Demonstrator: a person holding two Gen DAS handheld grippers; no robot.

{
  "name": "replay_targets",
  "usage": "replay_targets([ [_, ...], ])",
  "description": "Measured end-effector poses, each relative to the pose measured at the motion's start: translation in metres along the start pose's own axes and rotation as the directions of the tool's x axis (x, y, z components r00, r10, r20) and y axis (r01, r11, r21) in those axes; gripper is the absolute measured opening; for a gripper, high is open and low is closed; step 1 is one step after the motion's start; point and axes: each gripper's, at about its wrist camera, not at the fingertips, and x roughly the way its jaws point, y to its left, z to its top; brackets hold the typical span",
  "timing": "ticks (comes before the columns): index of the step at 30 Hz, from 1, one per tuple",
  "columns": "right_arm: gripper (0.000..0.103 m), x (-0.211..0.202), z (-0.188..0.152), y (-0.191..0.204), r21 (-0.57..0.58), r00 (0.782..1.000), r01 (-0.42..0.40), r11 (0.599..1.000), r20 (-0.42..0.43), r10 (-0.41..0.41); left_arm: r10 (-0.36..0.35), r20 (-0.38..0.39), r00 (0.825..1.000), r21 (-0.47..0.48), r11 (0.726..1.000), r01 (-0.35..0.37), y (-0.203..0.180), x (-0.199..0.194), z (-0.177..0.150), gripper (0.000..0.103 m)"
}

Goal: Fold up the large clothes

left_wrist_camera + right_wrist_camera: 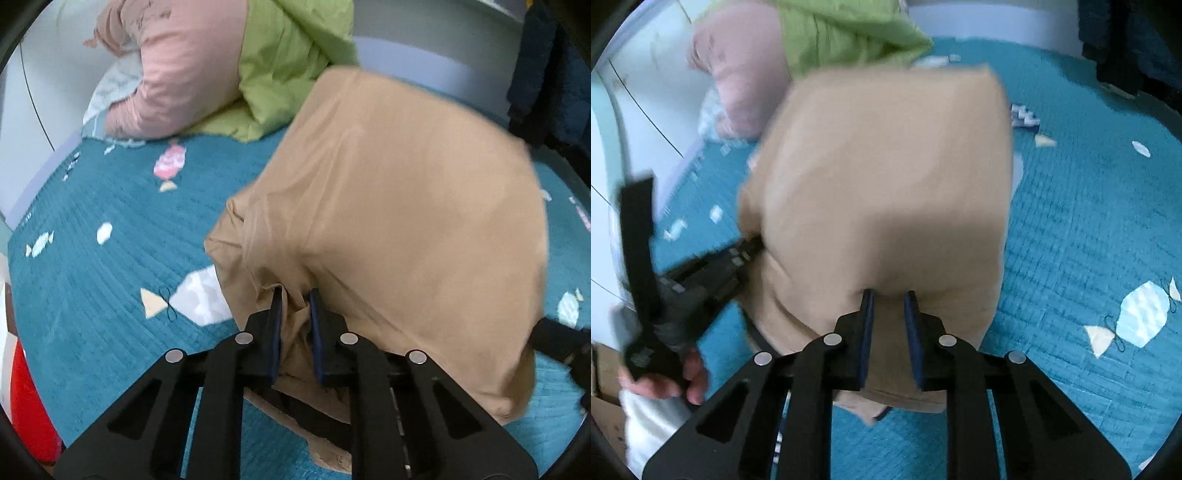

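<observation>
- A large tan garment of thin, smooth woven cloth [388, 206] is spread ahead of both pairs of fingers, on a teal quilted bedspread with candy patterns [110, 266].
- The left gripper [295, 325] is seen with its blue-padded fingers [275, 332] clamped on a bunched fold of the garment's near edge; cloth is gathered between them.
- The right gripper [889, 328] is likewise closed on the near edge, with tan cloth pinched between its fingers [867, 332].
- The far part of the garment is blurred and appears to billow beyond the fingers.
- The cloth is judged light, limp and somewhat slippery, so a hold at the edge or corners, with several layers gathered, is thought best.
- A pink cushion [177, 70] and a green padded quilt [288, 62] are seen well beyond the fingers.
</observation>
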Motion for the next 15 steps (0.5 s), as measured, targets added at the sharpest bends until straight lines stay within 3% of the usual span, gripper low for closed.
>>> replay_targets([
  [4,0.017,-0.032,0.027,0.005,-0.02,0.992,-0.022,1.0,0.124,0.024,-0.029,0.073,0.997,0.004,1.0,0.029,-0.006,-0.017,0.017,0.013],
  [6,0.017,-0.028,0.037,0.003,-0.027,0.99,0.013,1.0,0.141,-0.009,-0.035,0.095,0.995,0.024,0.999,0.033,-0.013,-0.019,0.026,0.013],
  [9,0.017,0.004,0.05,-0.006,0.004,0.995,0.036,0.999,0.091,-0.037,-0.054,0.109,0.993,0.028,0.998,0.051,-0.021,-0.012,0.041,0.012],
  [11,0.016,0.043,0.049,-0.019,0.009,0.995,0.096,0.995,0.02,-0.096,-0.054,0.119,0.991,0.036,0.998,0.05,-0.027,-0.009,0.049,0.012],
  [13,0.015,0.059,0.047,-0.03,-0.009,0.989,0.145,0.989,0.019,-0.145,-0.062,0.126,0.99,0.046,0.997,0.056,-0.035,-0.006,0.057,0.012],
  [15,0.015,0.053,0.048,-0.034,0.022,0.993,0.118,0.993,0.026,-0.119,-0.064,0.131,0.989,0.049,0.997,0.058,-0.042,-0.002,0.064,0.012],
])
